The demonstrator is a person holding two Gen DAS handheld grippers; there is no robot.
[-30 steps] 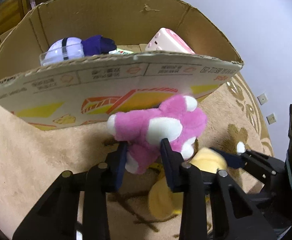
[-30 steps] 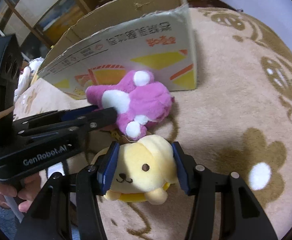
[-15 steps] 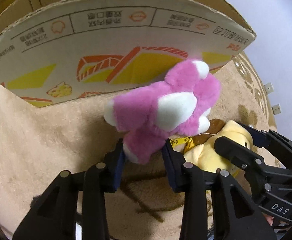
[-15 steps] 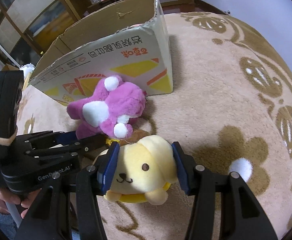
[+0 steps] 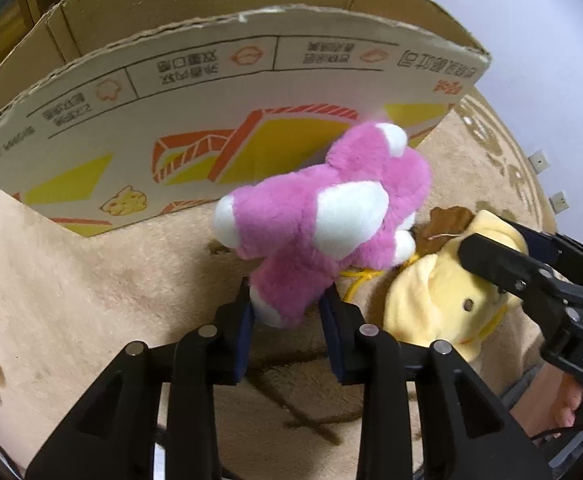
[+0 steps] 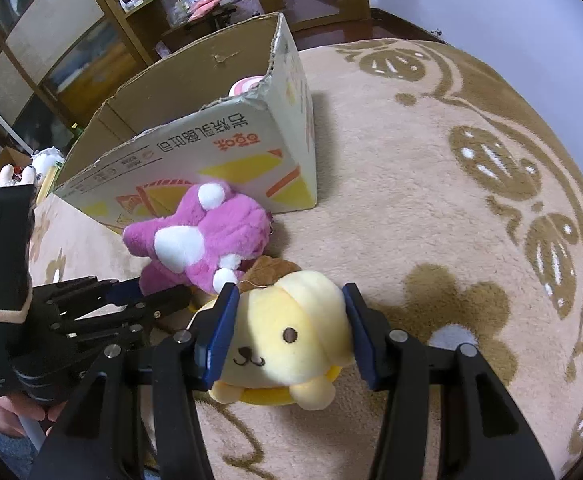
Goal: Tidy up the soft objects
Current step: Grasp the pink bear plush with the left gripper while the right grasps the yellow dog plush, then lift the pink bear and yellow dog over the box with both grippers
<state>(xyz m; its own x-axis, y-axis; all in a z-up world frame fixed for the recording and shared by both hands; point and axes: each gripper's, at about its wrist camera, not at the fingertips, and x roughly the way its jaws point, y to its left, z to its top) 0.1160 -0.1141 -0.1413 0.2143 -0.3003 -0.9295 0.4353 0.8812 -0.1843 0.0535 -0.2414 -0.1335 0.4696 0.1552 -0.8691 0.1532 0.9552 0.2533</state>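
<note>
Underfoot, a beige carpet [image 6: 411, 200] with brown flowers carried everything. On it stood an open cardboard box [image 5: 219, 92], its printed side facing both tools. Just before that wall the left gripper [image 5: 287, 312] had its jaws narrowed on the leg of a pink plush toy [image 5: 323, 216]. Beside it, touching, the right gripper [image 6: 287, 332] clamped a yellow dog plush [image 6: 287, 336] by its head.
</note>
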